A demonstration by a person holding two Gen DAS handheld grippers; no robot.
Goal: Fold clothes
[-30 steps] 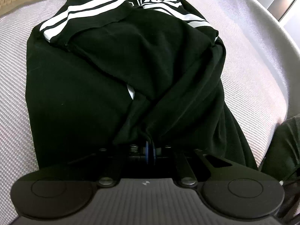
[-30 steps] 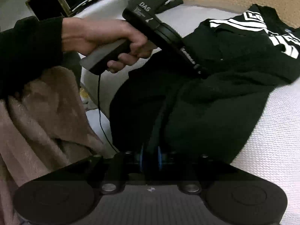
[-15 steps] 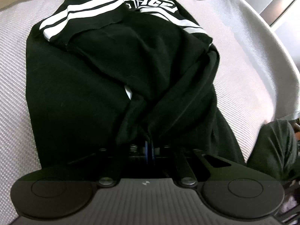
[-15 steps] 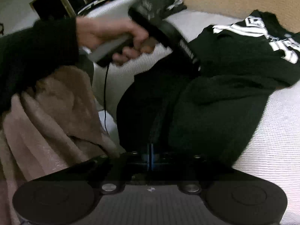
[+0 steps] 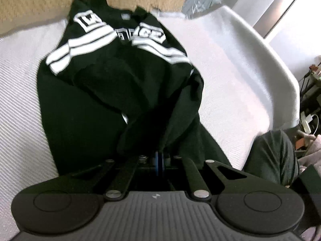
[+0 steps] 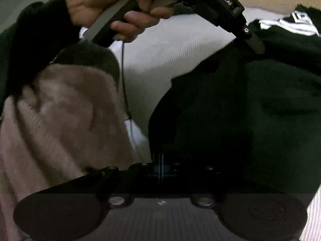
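Note:
A black shirt (image 5: 112,92) with white stripes and lettering lies on a white bed cover (image 5: 230,64), its sleeves folded in over the chest. My left gripper (image 5: 159,156) is shut on the shirt's bottom hem, and the cloth rises in a bunch at the blue pads. In the right wrist view the shirt (image 6: 250,110) fills the right side, and my right gripper (image 6: 160,166) is shut on its near hem. The left gripper (image 6: 248,34) comes down from the top, held by a hand (image 6: 120,10), its tip against the black cloth.
A tan headboard (image 5: 40,6) runs behind the shirt's collar. The bed's rounded edge (image 5: 280,76) drops off at right, with a dark trouser knee (image 5: 274,156) beside it. A beige fleece cloth (image 6: 60,120) and a thin cable (image 6: 124,80) lie left of the right gripper.
The left gripper has risen and lifted the hem, so more of the bed and headboard shows. The right gripper's jaws closed on the hem and it moved closer under the left hand.

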